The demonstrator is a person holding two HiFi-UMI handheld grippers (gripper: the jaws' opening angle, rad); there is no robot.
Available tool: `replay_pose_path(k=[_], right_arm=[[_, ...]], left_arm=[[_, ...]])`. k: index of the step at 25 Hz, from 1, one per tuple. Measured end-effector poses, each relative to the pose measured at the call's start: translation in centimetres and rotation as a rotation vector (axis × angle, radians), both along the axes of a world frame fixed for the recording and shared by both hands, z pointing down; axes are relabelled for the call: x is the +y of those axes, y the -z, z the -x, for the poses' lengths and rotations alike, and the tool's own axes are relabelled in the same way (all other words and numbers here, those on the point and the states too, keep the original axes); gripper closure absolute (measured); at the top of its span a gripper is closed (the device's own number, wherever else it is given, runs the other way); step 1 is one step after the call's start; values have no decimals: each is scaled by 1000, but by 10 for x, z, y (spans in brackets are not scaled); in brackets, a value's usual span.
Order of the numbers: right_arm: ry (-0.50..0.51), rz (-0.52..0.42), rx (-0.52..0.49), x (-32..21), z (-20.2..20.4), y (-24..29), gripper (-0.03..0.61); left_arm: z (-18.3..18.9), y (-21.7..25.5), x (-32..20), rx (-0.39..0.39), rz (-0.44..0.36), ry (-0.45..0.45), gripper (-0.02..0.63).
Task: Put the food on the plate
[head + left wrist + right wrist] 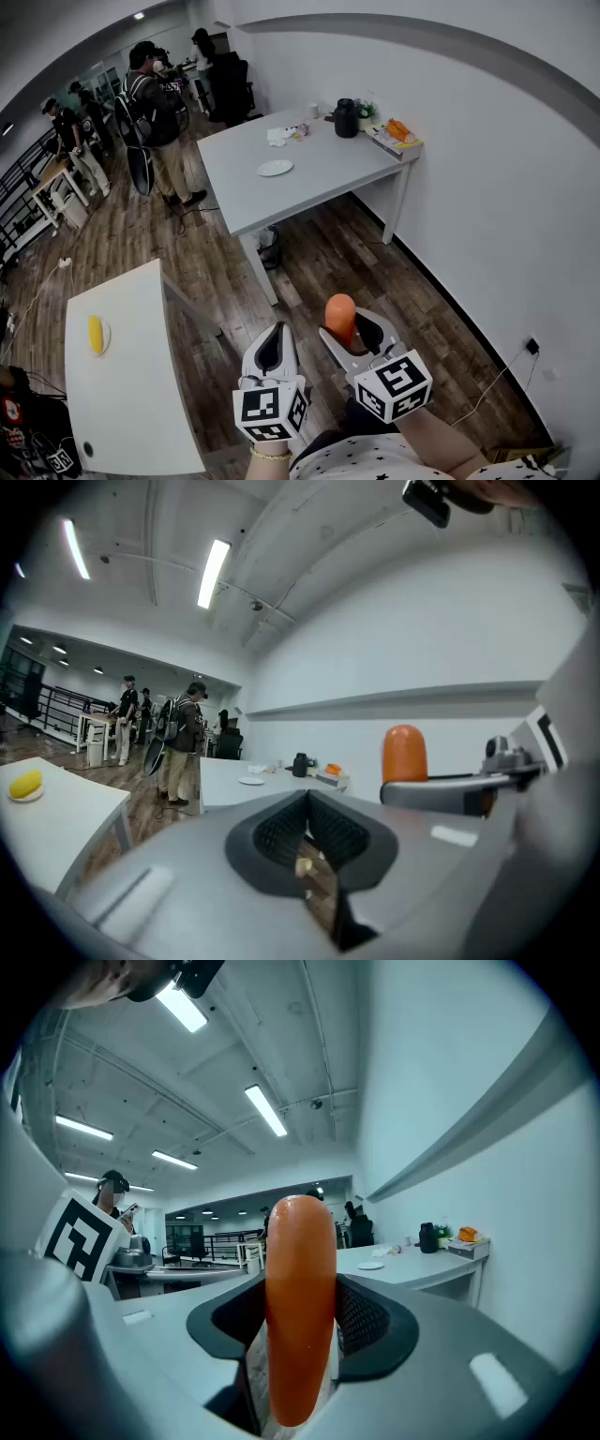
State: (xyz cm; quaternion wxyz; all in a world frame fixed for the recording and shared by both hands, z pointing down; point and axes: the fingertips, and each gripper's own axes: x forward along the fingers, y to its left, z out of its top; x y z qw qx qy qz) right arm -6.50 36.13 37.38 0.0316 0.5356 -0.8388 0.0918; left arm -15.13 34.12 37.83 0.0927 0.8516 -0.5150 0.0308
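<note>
**Slick sausage riding high in the tongs, plate well apart**

The orange sausage [340, 317] is standing upright at lower centre of the head view. It is looking glossy, smooth and round-tipped, and is sticking up well above the pads. The right tongs [349, 328] are clamping only its lower part, so a jolt in carrying could be tilting it or sliding it out onto the floor. The left tongs [307, 808] are sitting closed and empty just beside. The white plate [275, 168] is lying on the grey worktop [328, 173] at upper middle.

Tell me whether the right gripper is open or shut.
Shut on the sausage: the right gripper has its pads pressing both sides of it, holding it upright.
</note>
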Motion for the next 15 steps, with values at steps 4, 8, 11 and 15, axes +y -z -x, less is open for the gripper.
replay_pose_path(k=[4, 8, 11, 15], right_arm=[[6, -8, -13, -37, -10, -5, 364], [26, -14, -14, -86, -23, -8, 364], [58, -33, 7, -139, -39, -2, 364], [100, -52, 25, -205, -62, 9, 364]], left_arm=[[-13, -5, -33, -12, -2, -3, 606], [-28, -7, -80, -15, -9, 11, 606], [-44, -4, -129, -6, -22, 39, 606], [-68, -2, -193, -12, -21, 73, 606]])
